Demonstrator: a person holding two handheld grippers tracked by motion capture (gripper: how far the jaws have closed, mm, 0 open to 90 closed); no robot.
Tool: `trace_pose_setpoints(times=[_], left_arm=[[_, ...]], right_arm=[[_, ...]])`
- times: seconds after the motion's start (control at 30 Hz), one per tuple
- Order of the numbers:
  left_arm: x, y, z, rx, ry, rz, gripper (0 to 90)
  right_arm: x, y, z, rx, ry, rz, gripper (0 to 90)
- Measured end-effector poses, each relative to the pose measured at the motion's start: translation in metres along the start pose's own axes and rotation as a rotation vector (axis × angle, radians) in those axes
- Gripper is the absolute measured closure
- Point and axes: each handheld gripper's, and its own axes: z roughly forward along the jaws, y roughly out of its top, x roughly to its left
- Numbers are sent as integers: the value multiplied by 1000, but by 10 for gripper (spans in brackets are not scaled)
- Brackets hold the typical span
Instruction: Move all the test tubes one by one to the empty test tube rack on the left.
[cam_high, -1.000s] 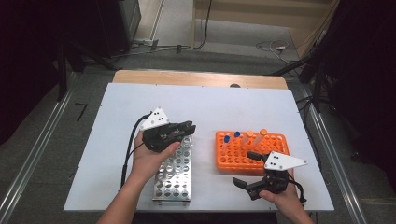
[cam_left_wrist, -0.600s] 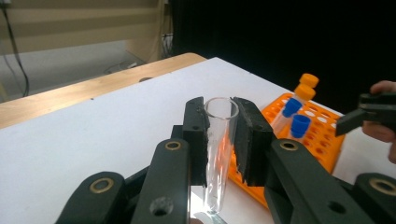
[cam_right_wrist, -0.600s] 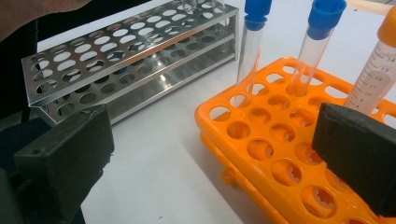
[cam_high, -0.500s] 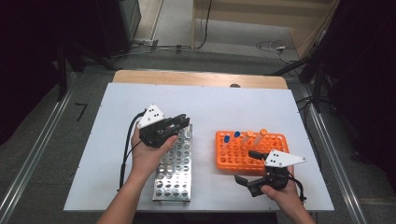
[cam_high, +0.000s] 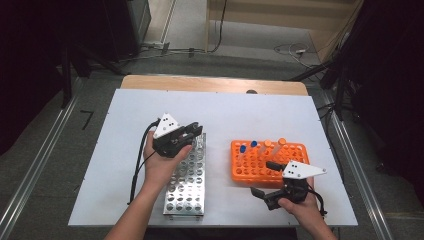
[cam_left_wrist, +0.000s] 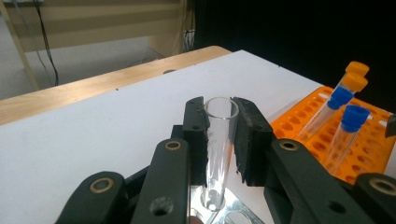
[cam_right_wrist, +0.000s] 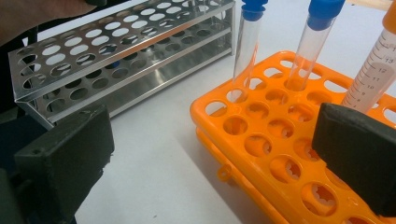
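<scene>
Your left hand-held gripper is clamped on a clear, uncapped tube, its bottom already in a hole at the far end of the steel rack. Keep the tube upright and lower it straight — if it tilts, the rim of the hole may catch the glass. I'd let go only once it rests on the lower tier, then lift the jaws straight up so they don't drag it back out.

Your right hand-held gripper hangs wide open, holding nothing, just before the near edge of the orange rack. Hold it there, clear of the capped tubes.

The steel rack lies on the white bench under your left hand; apart from the tube you hold, its holes look empty as far as I can tell. The orange rack, just to its right, holds two blue-capped tubes and two orange-capped tubes — all at its far side.
</scene>
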Motion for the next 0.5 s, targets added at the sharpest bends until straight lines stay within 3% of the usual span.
trace_pose_setpoints(times=[0.5], left_arm=[[-4,-7,10,110,3,33,766]], right_arm=[[-3,-2,0,0,-19,7,0]])
